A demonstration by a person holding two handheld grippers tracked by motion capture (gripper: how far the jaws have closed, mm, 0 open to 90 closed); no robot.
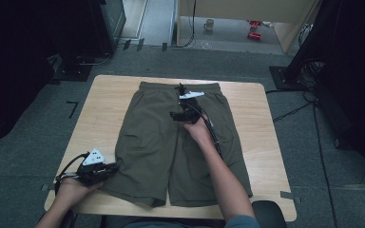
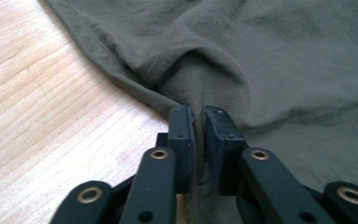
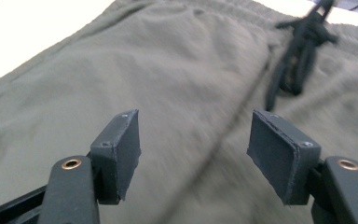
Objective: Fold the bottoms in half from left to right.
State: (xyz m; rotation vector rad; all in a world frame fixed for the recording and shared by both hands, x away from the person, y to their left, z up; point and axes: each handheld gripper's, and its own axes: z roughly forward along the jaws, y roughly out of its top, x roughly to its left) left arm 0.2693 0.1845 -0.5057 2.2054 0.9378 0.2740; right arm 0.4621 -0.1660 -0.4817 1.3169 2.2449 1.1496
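Shorts (image 1: pixel 171 142), olive green, spread flat on a pale wooden counter (image 1: pixel 100 114), waistband at the far edge, both legs toward the person. Left tool (image 1: pixel 111 168) at the near left, at the outer hem of the left leg, jaws pinched together on a fold of the fabric; seen close in the left gripper view (image 2: pixel 199 116), cloth puckered into a small ridge just ahead of the pads, bare wood to the left of it. Right tool (image 1: pixel 183 92) over the upper middle of the shorts, just short of the waistband, jaws apart with nothing between them; seen in the right gripper view (image 3: pixel 193 140) hanging over plain fabric, blurred. Black drawstring (image 3: pixel 303 51) knotted at the waistband, ahead and to the right of those jaws, apart from them. Right forearm stretched up across the right leg of the shorts.

Counter set on grey carpet (image 1: pixel 28 156), strips of dark tape on its near corners. Black stands and cables at both sides of the room. Farther back, a lighter floor with a mug (image 1: pixel 209 24) and some small red items (image 1: pixel 254 28).
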